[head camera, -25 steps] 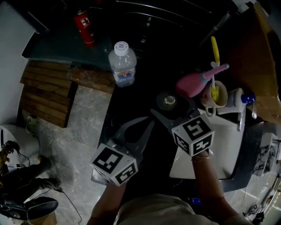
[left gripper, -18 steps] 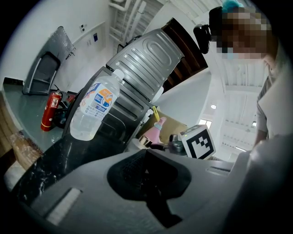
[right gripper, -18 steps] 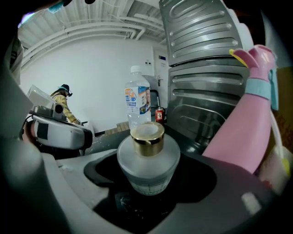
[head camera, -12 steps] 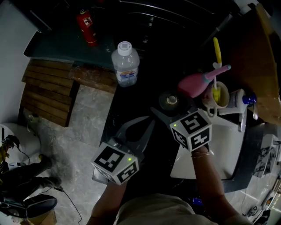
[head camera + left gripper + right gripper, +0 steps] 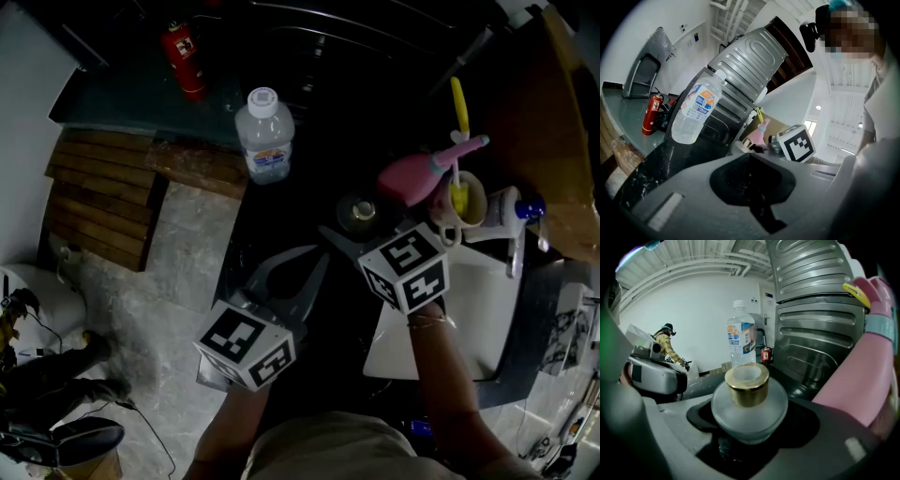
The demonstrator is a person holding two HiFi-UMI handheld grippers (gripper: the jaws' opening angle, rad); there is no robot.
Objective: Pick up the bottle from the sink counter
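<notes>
**Small bottle framed, grip not yet made**

Your right gripper [image 5: 364,230] has its jaws spread, one on each side of the small bottle [image 5: 359,214]. This is the frosted, round-bellied one with the gold cap, and it stands on the dark counter [image 5: 281,216]. In the right gripper view there is dark space on both sides of its belly, so nothing is pinching it yet. Your left gripper [image 5: 298,272] hovers just beside, its jaws parted and empty.

The main risk is probably the bottle's shape. A rounded, smooth-looking belly may squirt forward or tip if you close the jaws off-centre or too high near the cap. Line up on the widest part before you squeeze.

Watch your right side too. The pink bottle [image 5: 417,178] leans close by, with the cup [image 5: 466,202] just behind it, so a wide or swinging outer jaw could knock them. The water bottle [image 5: 265,136] stands well apart further back and should be safe. Lift straight up so the bottle does not drag along the counter.
</notes>
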